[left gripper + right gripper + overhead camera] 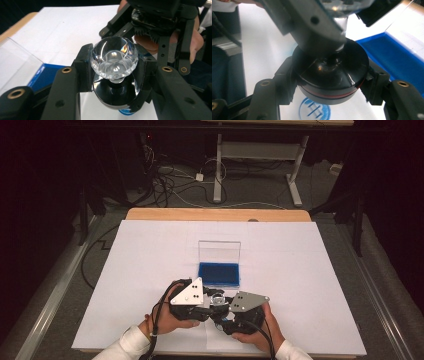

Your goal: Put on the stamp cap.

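Grippers are meeting near the table's front edge: your left gripper (113, 75) is pinching the clear faceted knob (114, 58), your right gripper (329, 82) is clamping its black round base (331, 75), steadying both for joining or separating.

A lab or test room set up for recording; the wooden table (215, 214) in the middle of the frame is covered with a plain white sheet (150, 270) as a staged work surface; loose cables (170, 185) and a power adapter (199, 176) sprawl over the grey floor (250, 190) at upper centre; a white-legged adjustable desk (260, 150) stands at top centre; dark surroundings fill both the left and right edges.
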Demonstrator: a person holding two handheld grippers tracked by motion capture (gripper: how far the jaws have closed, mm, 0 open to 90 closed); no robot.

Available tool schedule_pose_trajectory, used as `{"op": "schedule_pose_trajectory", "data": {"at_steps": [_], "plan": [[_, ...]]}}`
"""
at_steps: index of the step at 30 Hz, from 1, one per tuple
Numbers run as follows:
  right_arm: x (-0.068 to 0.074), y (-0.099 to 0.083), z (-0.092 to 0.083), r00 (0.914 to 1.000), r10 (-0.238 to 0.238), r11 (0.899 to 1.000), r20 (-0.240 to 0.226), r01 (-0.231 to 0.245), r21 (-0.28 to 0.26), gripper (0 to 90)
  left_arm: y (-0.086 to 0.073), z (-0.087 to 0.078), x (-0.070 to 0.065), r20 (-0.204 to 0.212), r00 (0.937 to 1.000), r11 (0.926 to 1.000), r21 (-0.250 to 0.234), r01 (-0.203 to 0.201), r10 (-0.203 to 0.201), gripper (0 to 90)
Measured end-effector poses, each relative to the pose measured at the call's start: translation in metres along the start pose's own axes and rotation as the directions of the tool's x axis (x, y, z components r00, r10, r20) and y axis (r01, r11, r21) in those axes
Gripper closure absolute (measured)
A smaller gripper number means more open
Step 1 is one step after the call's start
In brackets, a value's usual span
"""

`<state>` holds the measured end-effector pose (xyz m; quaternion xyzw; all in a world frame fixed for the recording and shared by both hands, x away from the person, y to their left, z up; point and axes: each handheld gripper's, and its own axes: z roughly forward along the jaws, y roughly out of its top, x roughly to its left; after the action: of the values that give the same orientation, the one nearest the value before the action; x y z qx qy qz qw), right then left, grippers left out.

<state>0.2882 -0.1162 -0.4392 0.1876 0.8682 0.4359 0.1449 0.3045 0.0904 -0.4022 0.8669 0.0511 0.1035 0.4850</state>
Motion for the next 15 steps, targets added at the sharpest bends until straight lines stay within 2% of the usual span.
{"op": "schedule_pose_trajectory", "data": {"at_steps": [2,6,10,15], "plan": [[-0.0005,-0.0004,0.0006,0.9999,0.001,1.000,-0.015,-0.001,0.008,38.5,-0.0003,0.0007,-0.0008,0.003,0.9999,0.9999,0.003,-0.010,0.010,54.6],[-0.0001,-0.0009,0.0008,1.0000,0.000,1.000,-0.006,0.000,0.005,38.4,-0.0007,0.0019,-0.0017,0.005,0.9999,0.9999,0.006,-0.014,0.014,54.6],[0.0008,-0.0015,0.0017,1.0000,-0.006,1.000,-0.005,0.006,0.019,38.4,0.0013,0.0033,-0.0052,-0.007,0.9986,0.9981,0.033,-0.053,0.053,54.6],[0.0030,-0.0018,0.0034,1.0000,-0.008,1.000,-0.004,0.009,0.030,38.4,0.0023,0.0069,-0.0095,-0.013,0.9965,0.9953,0.052,-0.082,0.083,54.5]]}}
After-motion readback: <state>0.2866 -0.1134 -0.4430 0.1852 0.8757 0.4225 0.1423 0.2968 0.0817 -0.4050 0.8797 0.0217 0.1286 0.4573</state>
